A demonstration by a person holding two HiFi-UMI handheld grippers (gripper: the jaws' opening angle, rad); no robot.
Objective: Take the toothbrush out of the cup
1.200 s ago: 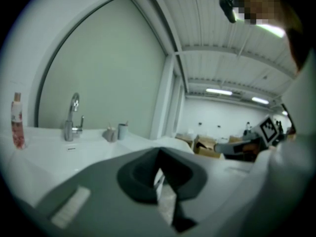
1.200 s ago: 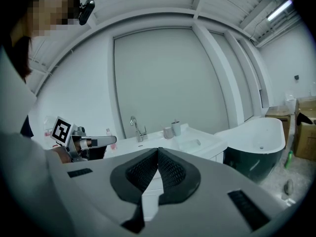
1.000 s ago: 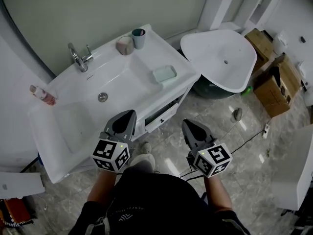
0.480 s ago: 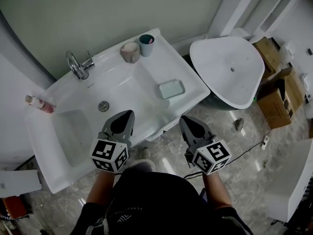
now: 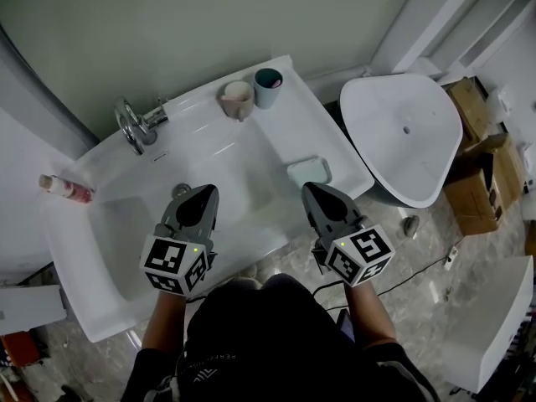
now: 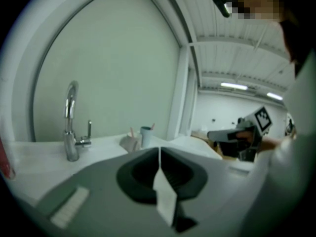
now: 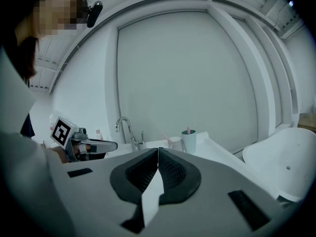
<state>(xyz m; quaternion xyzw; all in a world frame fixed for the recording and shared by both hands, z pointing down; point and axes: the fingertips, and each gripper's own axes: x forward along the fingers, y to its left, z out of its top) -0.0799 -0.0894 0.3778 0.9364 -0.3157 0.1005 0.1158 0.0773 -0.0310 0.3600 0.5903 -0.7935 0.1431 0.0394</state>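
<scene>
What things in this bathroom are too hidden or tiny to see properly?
- Toothbrush: right gripper view, only a pink tip shows; the blue cup hides the rest.
- Beige cup: head view, contents too small to tell.
- White fixture at lower right: head view, cut off by the right edge.

Bathroom: washbasin (image 5: pixel 239 178), faucet (image 5: pixel 132 125), cup (image 5: pixel 268 88)

Only the pink tip of the toothbrush (image 7: pixel 188 131) shows above the blue cup (image 7: pixel 189 142). A red bottle (image 6: pixel 4 157) is cut off by the left edge.
</scene>
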